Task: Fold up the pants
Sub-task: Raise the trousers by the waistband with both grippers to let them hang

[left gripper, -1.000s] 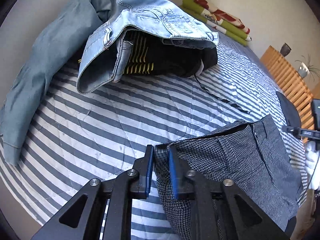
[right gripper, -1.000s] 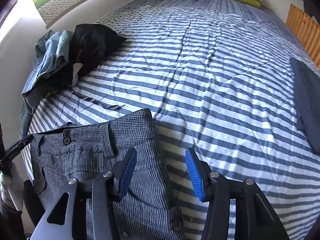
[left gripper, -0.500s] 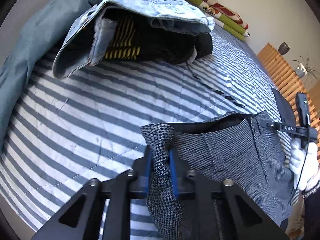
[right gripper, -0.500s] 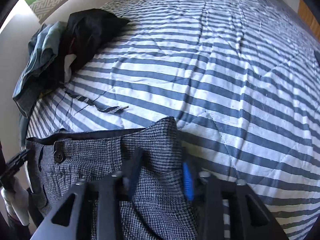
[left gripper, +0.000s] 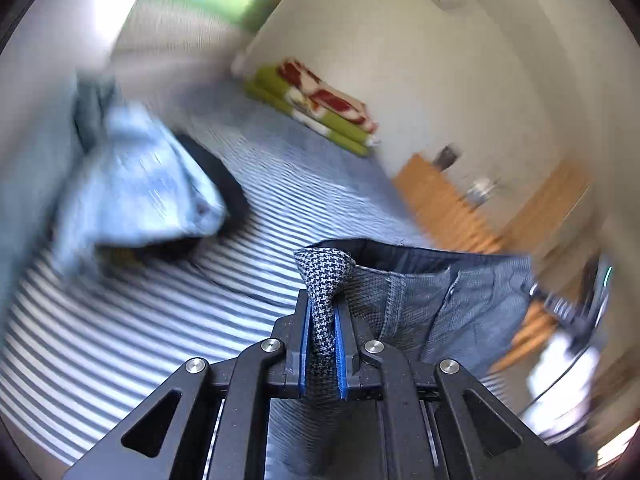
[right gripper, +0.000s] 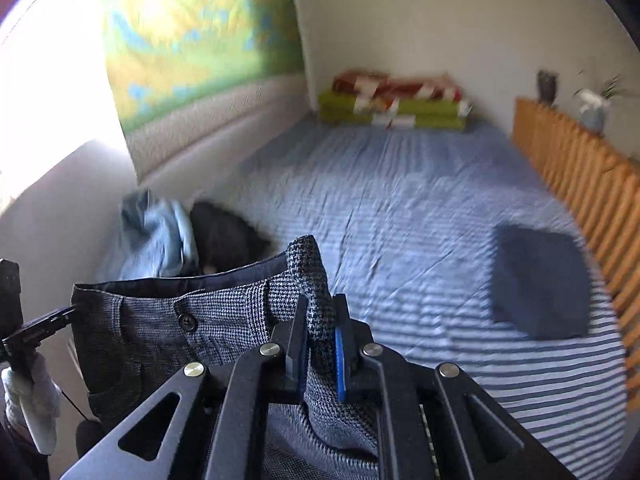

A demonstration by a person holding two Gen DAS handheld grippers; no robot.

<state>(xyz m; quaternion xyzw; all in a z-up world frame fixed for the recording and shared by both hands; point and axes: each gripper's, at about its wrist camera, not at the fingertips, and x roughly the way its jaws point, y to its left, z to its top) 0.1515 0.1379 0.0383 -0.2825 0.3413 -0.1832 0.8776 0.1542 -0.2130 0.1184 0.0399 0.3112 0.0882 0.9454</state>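
Both claws just closed, left claw [left gripper: 323, 316] and right claw [right gripper: 320, 320] each pinching a waistband corner of the houndstooth pants [right gripper: 224, 320], now lifted off the near edge of the striped bed [right gripper: 420, 208], so grasping looks done and spreading comes next.

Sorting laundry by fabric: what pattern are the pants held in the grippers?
Grey houndstooth check pants, clearest in the right wrist view.

jeans [right gripper: 156, 240] heaped beside folded navy cloth [right gripper: 540, 280] on striped bedspread [right gripper: 420, 184].
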